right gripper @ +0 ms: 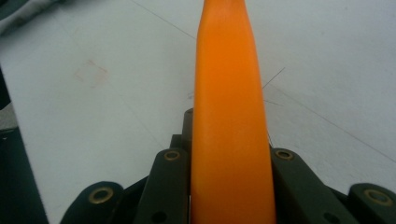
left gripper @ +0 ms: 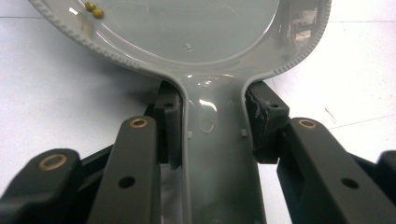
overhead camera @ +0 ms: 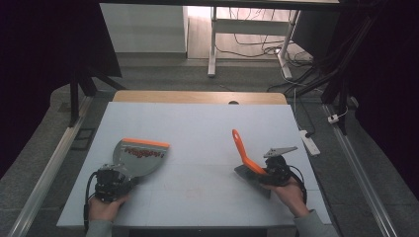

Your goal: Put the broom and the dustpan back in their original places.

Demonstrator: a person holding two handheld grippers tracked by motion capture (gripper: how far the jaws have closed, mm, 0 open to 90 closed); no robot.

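A grey dustpan (overhead camera: 141, 157) with an orange front lip lies on the white table at the left, its mouth facing away. My left gripper (overhead camera: 122, 174) is shut on its grey handle; in the left gripper view the gripper (left gripper: 215, 116) has a pad pressed on each side of the handle below the dustpan (left gripper: 187, 32) bowl. Two small yellow beads (left gripper: 94, 10) lie inside the pan. At the right, my right gripper (overhead camera: 267, 170) is shut on an orange-handled brush (overhead camera: 240, 145) whose handle slants up to the left. The brush handle (right gripper: 229, 70) runs between the right gripper (right gripper: 229, 133) jaws.
The white table top (overhead camera: 197, 123) is bare between the two tools, with a wooden edge (overhead camera: 197, 97) at the far side. A white power strip (overhead camera: 310, 142) and cables lie on the floor at the right. Desk legs stand beyond the table.
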